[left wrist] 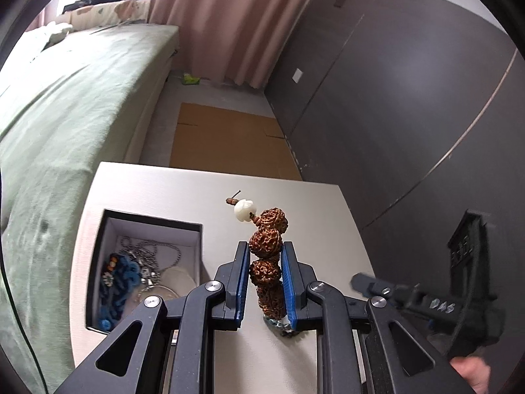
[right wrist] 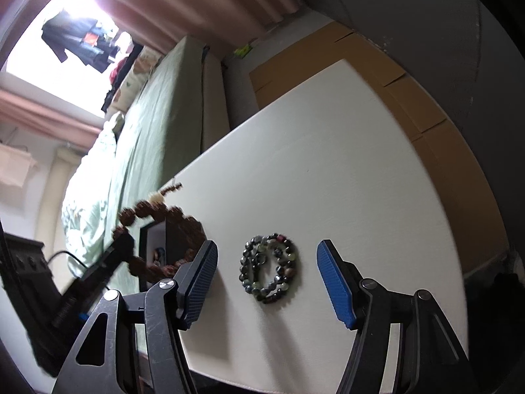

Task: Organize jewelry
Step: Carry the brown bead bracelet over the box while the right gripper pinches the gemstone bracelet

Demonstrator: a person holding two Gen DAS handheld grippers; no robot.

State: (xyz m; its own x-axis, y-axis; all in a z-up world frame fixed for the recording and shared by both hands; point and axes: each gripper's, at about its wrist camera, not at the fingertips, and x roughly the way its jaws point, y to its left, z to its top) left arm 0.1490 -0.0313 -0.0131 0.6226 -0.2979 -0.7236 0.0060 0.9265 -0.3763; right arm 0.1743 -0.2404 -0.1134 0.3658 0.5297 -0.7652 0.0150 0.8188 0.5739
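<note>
- Brown, knobbly seed beads make up the bracelet [left wrist: 265,256] that the left gripper [left wrist: 264,282] has clamped between its blue pads; the jaws are nearly closed on the strand, and a white bead [left wrist: 244,210] sticks out at the top.
- Held clear above the table [left wrist: 295,197], the bracelet hangs as a loop, as the right wrist view shows.
- Beside it, toward the table's left edge, sits the open box [left wrist: 147,229], already holding a blue cord piece, a ball chain and a pale disc.
- Judged from this, the step in hand is carrying the bracelet over to the box. Bring the loop fully over the opening, lower it until the bottom beads rest inside, then release, so nothing catches on the rim.
- Dark bead bracelet [right wrist: 269,269] lies coiled on the table near its front edge, between the fingers of the right gripper [right wrist: 267,279], whose jaws stand wide and hold nothing.
</note>
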